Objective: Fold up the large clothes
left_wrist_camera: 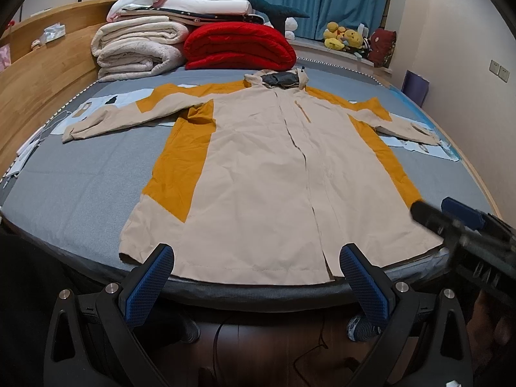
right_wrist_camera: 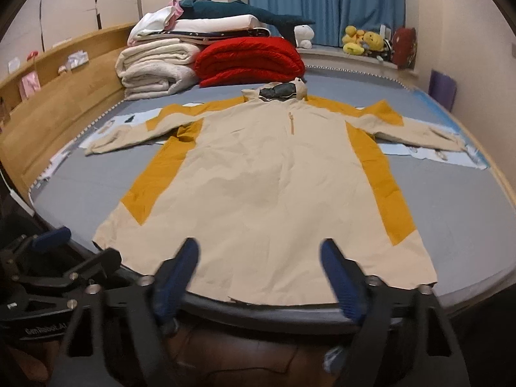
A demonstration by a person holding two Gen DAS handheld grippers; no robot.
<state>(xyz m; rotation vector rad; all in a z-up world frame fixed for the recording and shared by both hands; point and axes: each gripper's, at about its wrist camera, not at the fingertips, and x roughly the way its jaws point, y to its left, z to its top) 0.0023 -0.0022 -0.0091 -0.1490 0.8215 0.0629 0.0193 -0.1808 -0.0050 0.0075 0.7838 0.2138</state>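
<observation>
Left wrist: jacket [left_wrist_camera: 258, 167] flat on bed [left_wrist_camera: 80, 177] (both grippers' fingers [left_wrist_camera: 151, 277] spread, empty).

matt creased cloth jacket [left_wrist_camera: 258, 167], wooden headboard [left_wrist_camera: 42, 74]

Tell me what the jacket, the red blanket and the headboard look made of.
Jacket: thin woven shell fabric, probably synthetic; matte, with fine crisp creases.
Red blanket: plush fleece or knit; fuzzy and thick in its folds.
Headboard: wood or wood veneer; warm grain, smooth finish.
</observation>
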